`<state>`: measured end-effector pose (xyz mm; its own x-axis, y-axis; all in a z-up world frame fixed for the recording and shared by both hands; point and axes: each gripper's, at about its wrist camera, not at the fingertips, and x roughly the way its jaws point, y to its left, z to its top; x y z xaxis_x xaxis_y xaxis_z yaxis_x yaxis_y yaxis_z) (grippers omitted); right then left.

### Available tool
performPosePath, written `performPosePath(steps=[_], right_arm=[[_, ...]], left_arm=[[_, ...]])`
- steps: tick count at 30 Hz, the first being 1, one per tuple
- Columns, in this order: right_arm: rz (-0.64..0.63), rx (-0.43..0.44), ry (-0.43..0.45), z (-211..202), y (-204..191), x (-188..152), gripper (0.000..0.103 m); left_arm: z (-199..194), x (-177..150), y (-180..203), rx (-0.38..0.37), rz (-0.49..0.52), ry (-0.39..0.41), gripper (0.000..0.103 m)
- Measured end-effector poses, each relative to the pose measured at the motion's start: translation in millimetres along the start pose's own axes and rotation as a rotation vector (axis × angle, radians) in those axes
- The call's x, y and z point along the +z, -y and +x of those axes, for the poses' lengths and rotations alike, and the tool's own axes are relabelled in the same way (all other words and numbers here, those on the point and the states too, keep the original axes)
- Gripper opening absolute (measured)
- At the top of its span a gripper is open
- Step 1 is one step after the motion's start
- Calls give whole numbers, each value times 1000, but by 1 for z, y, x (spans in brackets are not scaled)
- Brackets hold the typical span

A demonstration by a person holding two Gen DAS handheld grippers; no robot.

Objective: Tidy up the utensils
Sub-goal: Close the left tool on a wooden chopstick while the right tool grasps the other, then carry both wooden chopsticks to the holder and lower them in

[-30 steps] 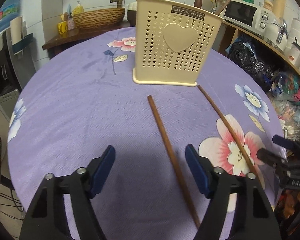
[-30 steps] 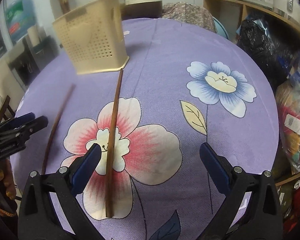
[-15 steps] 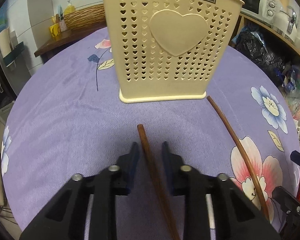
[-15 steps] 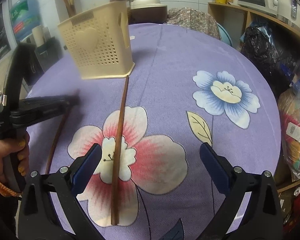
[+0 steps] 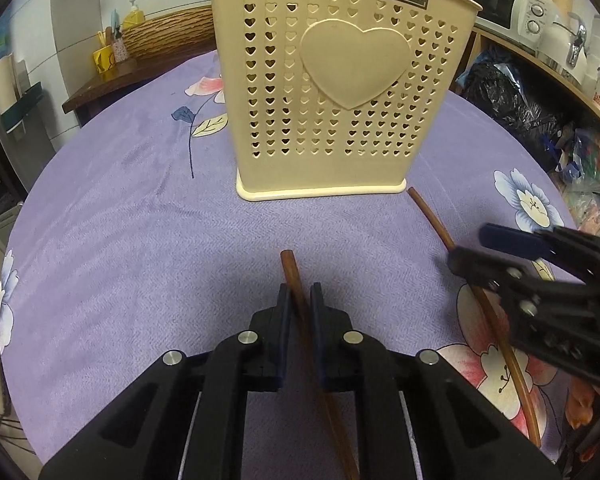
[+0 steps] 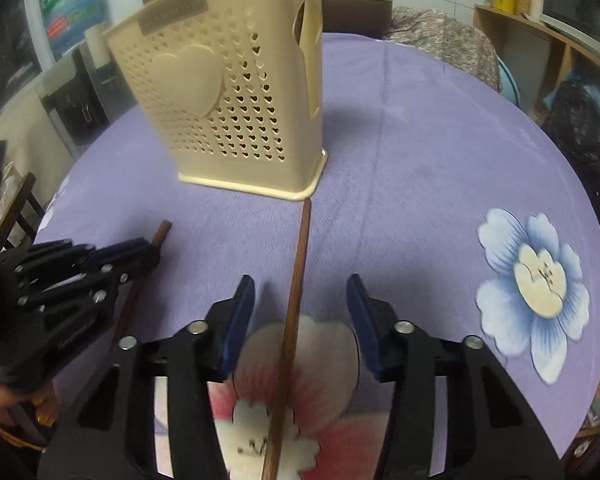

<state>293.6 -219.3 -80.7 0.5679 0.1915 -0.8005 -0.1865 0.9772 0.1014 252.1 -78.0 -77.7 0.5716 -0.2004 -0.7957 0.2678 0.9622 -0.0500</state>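
Two brown wooden chopsticks lie on the purple flowered tablecloth (image 5: 120, 220) in front of a cream perforated utensil holder (image 5: 332, 92) with a heart on its face. My left gripper (image 5: 299, 294) is shut on the left chopstick (image 5: 290, 264) near its far end. In the right wrist view the right gripper (image 6: 300, 292) straddles the right chopstick (image 6: 300, 248). Its jaws are closing, with clear gaps still between pads and stick. That chopstick's far tip almost touches the holder's (image 6: 228, 104) corner. The left gripper (image 6: 148, 248) shows at the left of that view, and the right gripper (image 5: 468, 248) shows at the right of the left wrist view.
A wicker basket (image 5: 168, 36) stands on a dark side table behind the table. Shelves at the right carry a microwave (image 5: 504, 4) and jars, with a black bag (image 5: 508, 96) below. A person's fingers (image 6: 40, 412) hold the left gripper's handle.
The left gripper moved toward the holder and shut on the left chopstick. The right gripper slid forward over the right chopstick and its jaws narrowed from wide open.
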Motion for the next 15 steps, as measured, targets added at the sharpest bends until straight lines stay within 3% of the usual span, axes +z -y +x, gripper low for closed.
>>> performPosePath(steps=[9,15], right_arm=[[-27,-62,-2,21,-10,17,28],[-28,-90,6,29,-11,24,10]], left_arm=[[1,1,3,6,9,-2,11],[1,2,3,12,13,-1,11]])
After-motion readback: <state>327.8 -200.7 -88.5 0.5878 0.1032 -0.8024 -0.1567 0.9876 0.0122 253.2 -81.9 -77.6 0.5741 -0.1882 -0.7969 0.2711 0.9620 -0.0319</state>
